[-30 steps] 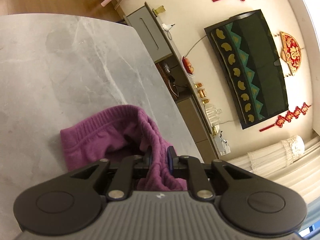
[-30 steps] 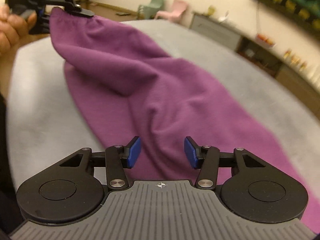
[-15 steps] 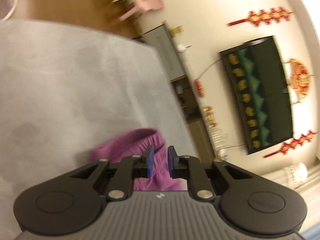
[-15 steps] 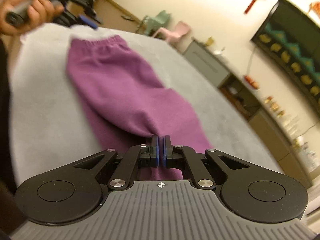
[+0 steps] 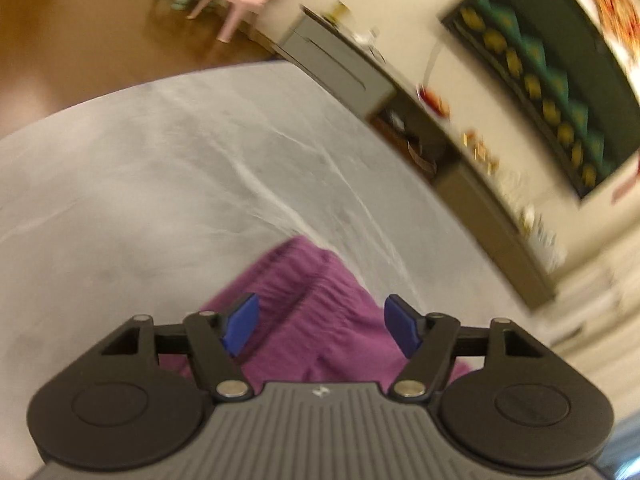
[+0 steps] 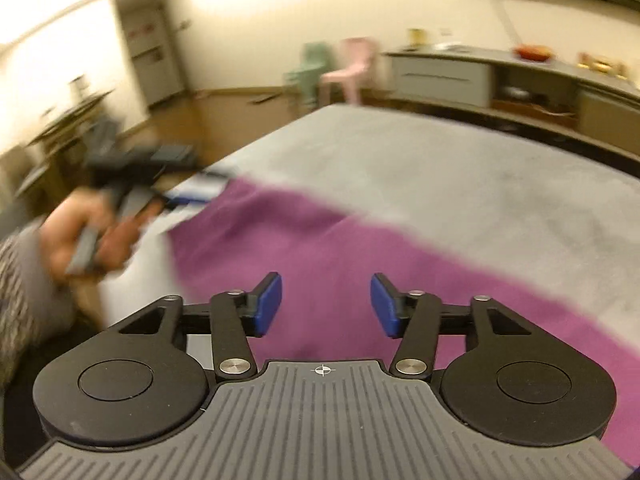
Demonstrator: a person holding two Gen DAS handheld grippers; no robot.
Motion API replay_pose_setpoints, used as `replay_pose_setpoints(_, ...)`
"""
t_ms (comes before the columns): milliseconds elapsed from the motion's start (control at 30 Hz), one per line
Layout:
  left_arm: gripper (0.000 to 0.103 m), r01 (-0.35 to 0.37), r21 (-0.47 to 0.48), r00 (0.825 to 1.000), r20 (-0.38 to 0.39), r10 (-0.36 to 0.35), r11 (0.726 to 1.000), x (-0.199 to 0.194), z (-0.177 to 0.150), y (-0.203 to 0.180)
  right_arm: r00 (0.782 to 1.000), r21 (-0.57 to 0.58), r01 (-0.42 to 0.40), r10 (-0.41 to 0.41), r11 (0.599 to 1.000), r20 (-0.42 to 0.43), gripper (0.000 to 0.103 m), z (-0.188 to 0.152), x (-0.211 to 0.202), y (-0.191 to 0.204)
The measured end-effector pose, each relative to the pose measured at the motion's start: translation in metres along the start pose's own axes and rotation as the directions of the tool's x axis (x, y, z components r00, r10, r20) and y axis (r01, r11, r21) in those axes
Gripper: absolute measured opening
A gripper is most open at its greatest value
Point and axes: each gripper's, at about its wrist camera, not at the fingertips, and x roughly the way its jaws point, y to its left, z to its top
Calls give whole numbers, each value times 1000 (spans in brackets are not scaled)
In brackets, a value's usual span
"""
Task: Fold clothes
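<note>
Claws are letting go: the left gripper (image 5: pixel 320 322) and the right gripper (image 6: pixel 326 306) are both spreading their blue pads wide, pinching nothing, so the purple pants (image 6: pixel 320 240) are lying flat on the gray table (image 6: pixel 460 168), and I think one fold is done. Pants are looking soft and long, stretching from far left to near right, with the stretchy waist (image 5: pixel 308 280) bunching just under the left claw.

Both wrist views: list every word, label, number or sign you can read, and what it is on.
No readable text in either view.
Left gripper body: a small pale emblem, no letters.
Right gripper body: a crosshair mark, no letters.
Red wall ornament: too blurred to read.
Purple garment: no label visible.
</note>
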Motion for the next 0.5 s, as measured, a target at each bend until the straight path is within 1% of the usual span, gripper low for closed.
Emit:
replay_pose_setpoints(33,72,-17,32,1000,-22,17,999,8,2,-5,999,-1,41,-41,999,-24,57,13,15,-17)
replay_pose_setpoints(67,70,-32,65,998,-44,35,997,15,3,-10,997,4,62,-62,998,-51,57,20,31,-31)
replay_pose_setpoints(100,69,-38,76,998,-51,42,996,21,5,-10,994,18,68,-66,998,-86,57,27,47,-46)
replay_pose_setpoints(133,67,-29,85,998,-50,33,996,23,5,-10,991,28,47,-43,999,-131,58,31,62,-59)
replay_pose_setpoints(167,58,-17,96,999,-49,21,995,24,6,-9,984,37,25,-18,999,-175,58,34,78,-72)
replay_pose_setpoints(200,49,-3,100,999,-45,7,995,25,5,-7,977,20,-12,16,1000,-211,58,34,92,-78)
replay_pose_setpoints(233,25,12,92,999,-48,-8,996,25,5,-3,968,5,-48,48,999,-247,58,34,106,-83)
replay_pose_setpoints(267,11,27,82,998,-51,-23,996,24,4,1,963,-11,-75,69,997,-262,58,30,112,-82)
replay_pose_setpoints(300,7,38,78,999,-41,-35,996,20,5,4,957,-25,-102,91,994,-276,54,26,118,-81)
replay_pose_setpoints(333,7,49,77,999,-26,-47,996,15,6,5,948,-25,-148,135,989,-287,34,24,120,-81)
replay_pose_setpoints(367,7,60,75,998,-12,-59,995,10,8,7,946,-29,-178,163,984,-282,25,24,118,-81)
replay_pose_setpoints(400,7,67,79,998,2,-68,995,4,7,8,942,-34,-206,189,978,-277,19,24,115,-80)
replay_pose_setpoints(433,7,74,84,997,15,-76,994,-1,6,9,943,-52,-217,195,975,-269,13,22,108,-77)
replay_pose_setpoints(500,7,77,85,997,24,-80,993,-8,5,10,944,-89,-236,207,968,-256,8,18,95,-72)
